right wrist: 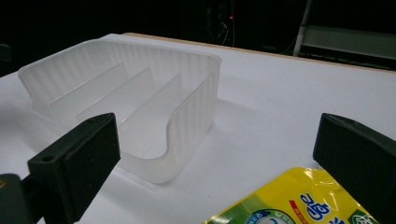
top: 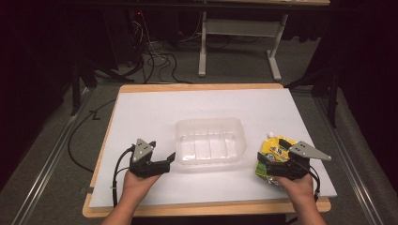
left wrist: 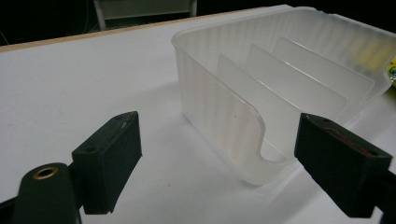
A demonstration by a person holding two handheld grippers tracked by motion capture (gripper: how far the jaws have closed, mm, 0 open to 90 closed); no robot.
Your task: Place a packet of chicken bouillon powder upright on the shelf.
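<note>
Pouch (top: 272, 157), yellow and green, lies flat near the worktop's (top: 141, 112) right edge, its long axis running near to far and its spout corner pointing far. On the left, the left gripper (top: 170, 159) sits spread, just beside the clear divided bin (top: 211, 140). Right gripper (top: 265, 161) hovers spread over the pouch.

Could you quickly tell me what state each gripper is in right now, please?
Left gripper: open, holding nothing, beside the clear bin.
Right gripper: open, holding nothing, over the yellow pouch.
</note>
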